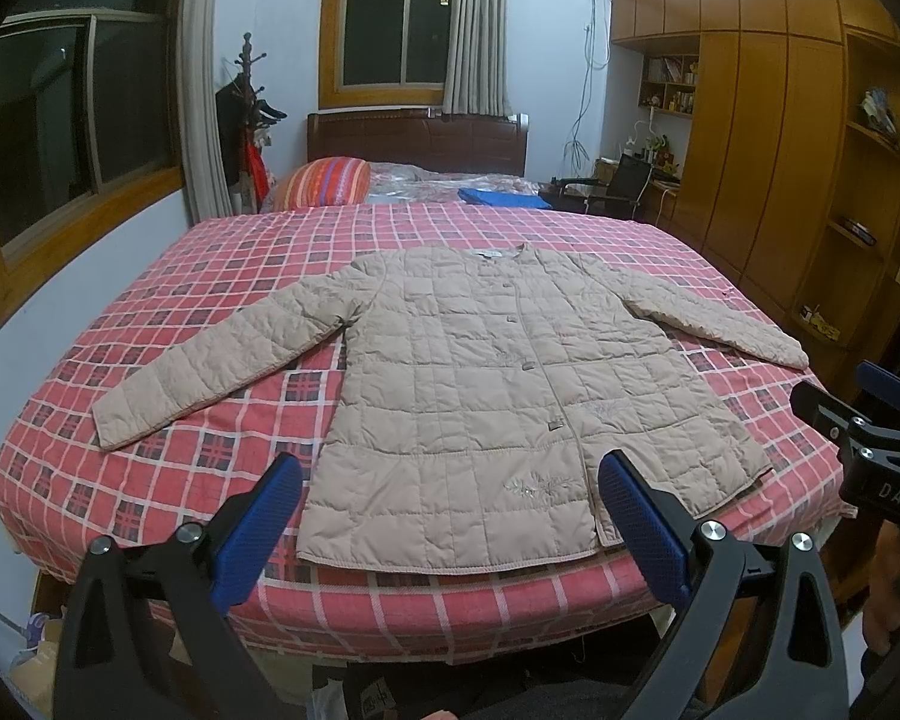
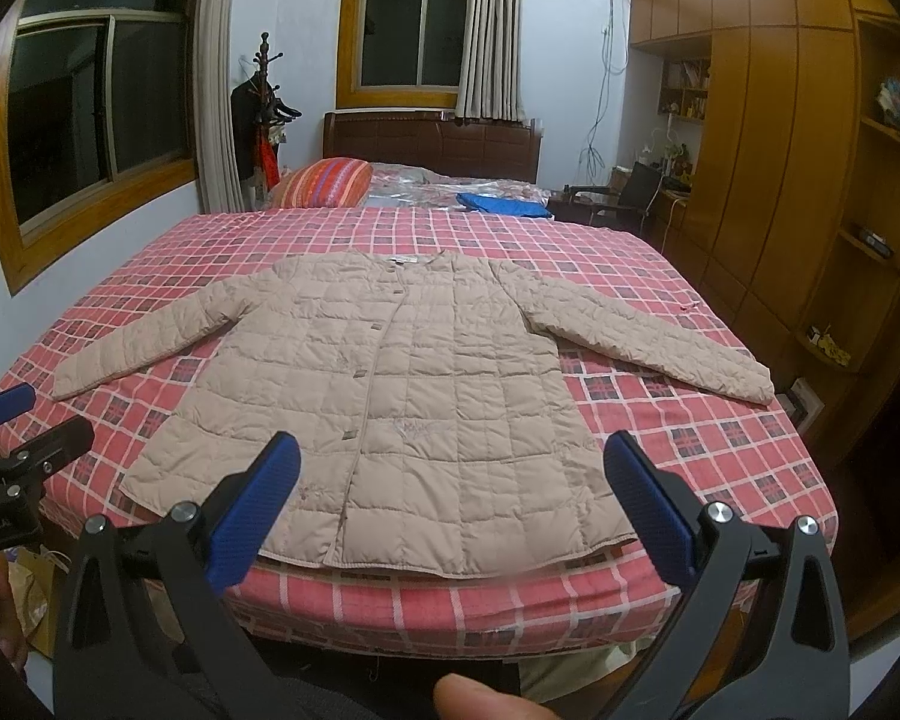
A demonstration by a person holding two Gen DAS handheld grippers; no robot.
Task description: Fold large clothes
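One quilted beige jacket (image 1: 468, 372) is lying on one bed (image 1: 210, 276), showing two sleeves and four visible buttons. Two grippers are showing: left gripper (image 1: 450, 516), right gripper (image 2: 450, 510). Two windows, one striped pillow (image 1: 324, 181), one blue folded item (image 1: 501, 197) are sitting behind.

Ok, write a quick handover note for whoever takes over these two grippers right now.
Left gripper: open, empty, held off the near edge of the bed, in front of the jacket's hem.
Right gripper: open, empty, same height, off the hem further right.
Jacket: flat on the bed, front up, buttoned, collar toward the headboard, hem at the near edge, both sleeves spread out to the sides.
Done: jacket laid out; no fold visible yet.
Left: all the folding, probably sleeves in first, then the body.
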